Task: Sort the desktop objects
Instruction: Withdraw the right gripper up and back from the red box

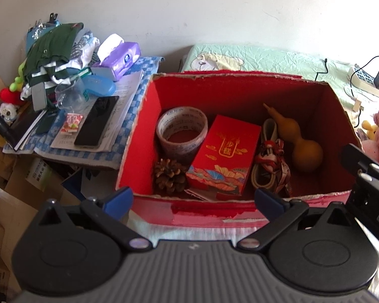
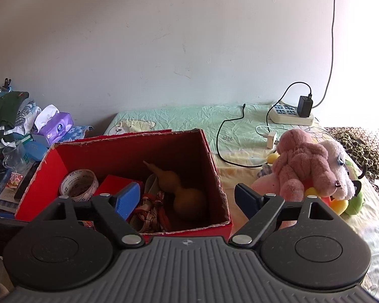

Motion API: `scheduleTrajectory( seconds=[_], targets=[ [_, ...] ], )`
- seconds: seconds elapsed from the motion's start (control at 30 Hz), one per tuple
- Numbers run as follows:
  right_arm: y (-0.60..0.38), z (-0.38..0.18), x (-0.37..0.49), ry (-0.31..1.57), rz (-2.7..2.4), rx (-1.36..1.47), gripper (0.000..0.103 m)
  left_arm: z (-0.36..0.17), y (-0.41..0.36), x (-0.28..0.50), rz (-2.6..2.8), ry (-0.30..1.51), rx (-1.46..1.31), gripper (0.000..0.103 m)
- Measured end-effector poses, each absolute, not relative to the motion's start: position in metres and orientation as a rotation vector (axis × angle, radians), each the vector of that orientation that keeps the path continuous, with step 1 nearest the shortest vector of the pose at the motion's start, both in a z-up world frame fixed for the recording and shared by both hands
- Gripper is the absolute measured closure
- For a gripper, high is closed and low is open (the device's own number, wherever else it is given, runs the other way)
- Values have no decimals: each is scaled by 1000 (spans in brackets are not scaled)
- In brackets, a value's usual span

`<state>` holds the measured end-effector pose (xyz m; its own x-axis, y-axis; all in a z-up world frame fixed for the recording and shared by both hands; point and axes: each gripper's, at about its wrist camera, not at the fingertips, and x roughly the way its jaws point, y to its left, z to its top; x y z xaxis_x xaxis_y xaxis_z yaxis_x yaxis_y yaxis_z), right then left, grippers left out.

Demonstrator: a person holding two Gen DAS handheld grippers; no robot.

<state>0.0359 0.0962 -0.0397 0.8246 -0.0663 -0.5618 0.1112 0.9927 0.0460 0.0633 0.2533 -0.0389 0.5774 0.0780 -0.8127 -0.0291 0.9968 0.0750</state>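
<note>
An open red cardboard box (image 1: pixel 144 136) (image 2: pixel 214 166) sits on the bed. Inside lie a tape roll (image 1: pixel 181 130) (image 2: pixel 78 184), a red gift packet (image 1: pixel 226 155), a pine cone (image 1: pixel 169 174), a yellow gourd (image 1: pixel 299 142) (image 2: pixel 183 192) and a patterned ribbon with a cord (image 1: pixel 271 162) (image 2: pixel 151 209). My left gripper (image 1: pixel 193 200) hovers open over the box's near wall, empty. My right gripper (image 2: pixel 188 199) stands open above the box's near right corner, empty; part of it shows at the right of the left wrist view (image 1: pixel 366 176).
A cluttered side table left of the box holds a phone (image 1: pixel 97 122), a candy packet (image 1: pixel 72 123), a clear cup (image 1: pixel 69 96), a tissue pack (image 1: pixel 120 59) and folded clothes (image 1: pixel 53 48). Plush toys (image 2: pixel 313 166), a power strip (image 2: pixel 291 115) and cables lie on the bed to the right.
</note>
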Motion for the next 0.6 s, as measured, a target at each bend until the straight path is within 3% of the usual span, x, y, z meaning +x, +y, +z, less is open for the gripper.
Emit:
scheduleTrajectory(
  seconds=[0.6],
  targets=[
    [88,-48,36,758,-70,114,19,-49,252,54,33,1059,37,0]
  ],
)
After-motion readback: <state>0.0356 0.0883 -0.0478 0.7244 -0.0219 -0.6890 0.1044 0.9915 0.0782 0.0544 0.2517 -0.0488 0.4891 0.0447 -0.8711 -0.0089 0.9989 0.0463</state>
